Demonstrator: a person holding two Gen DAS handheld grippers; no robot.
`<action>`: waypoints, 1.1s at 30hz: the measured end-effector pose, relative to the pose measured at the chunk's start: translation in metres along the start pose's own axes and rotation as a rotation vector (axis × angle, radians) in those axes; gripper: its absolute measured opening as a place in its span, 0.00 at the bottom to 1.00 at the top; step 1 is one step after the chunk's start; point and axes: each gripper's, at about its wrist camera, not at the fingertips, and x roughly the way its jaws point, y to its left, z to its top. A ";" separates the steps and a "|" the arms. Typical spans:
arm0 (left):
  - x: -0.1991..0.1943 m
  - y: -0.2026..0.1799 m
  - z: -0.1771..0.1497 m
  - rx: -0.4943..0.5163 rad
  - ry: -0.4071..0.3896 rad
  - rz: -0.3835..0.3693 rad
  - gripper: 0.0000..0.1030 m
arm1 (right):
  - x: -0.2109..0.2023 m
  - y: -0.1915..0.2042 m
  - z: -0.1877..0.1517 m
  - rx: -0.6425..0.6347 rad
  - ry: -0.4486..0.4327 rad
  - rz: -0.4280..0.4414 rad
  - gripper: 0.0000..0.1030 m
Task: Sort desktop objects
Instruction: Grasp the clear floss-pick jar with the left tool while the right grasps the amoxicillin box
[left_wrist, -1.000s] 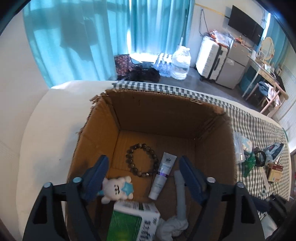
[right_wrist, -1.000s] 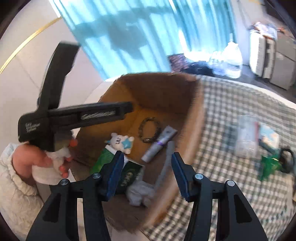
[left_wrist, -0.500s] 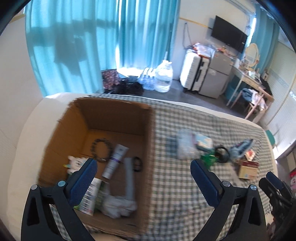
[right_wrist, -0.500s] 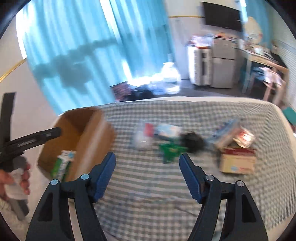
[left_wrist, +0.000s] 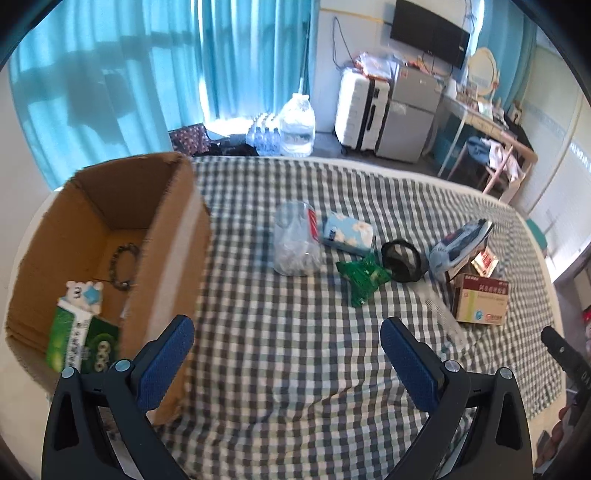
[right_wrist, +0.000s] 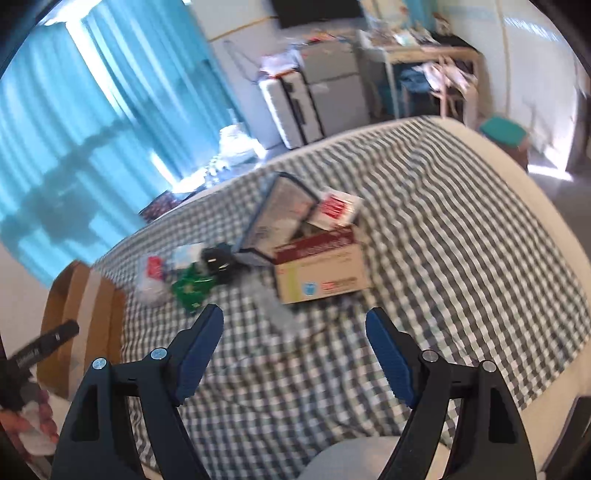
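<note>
The medicine box (right_wrist: 322, 271), probably light and stiff, is being approached; the empty right gripper (right_wrist: 294, 352) is being opened for its sides.

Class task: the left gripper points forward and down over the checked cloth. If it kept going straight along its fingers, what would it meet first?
Most likely bare grey-and-white checked cloth: nothing lies between the open left gripper fingers. The crumpled green foil packet sits farther along, though depth is hard to judge.

Left gripper (left_wrist: 284, 350) spread fully wide, nothing between; right gripper (right_wrist: 295, 345) empty too, jaws opening.
</note>
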 end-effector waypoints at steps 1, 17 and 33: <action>0.010 -0.005 0.002 0.008 0.007 0.007 1.00 | 0.006 -0.007 0.002 0.012 0.004 -0.002 0.77; 0.144 -0.024 0.045 -0.013 0.061 0.053 1.00 | 0.142 -0.066 0.046 0.099 0.119 0.093 0.66; 0.210 0.006 0.039 -0.079 0.149 0.064 1.00 | 0.110 0.026 0.019 -0.128 0.140 0.208 0.37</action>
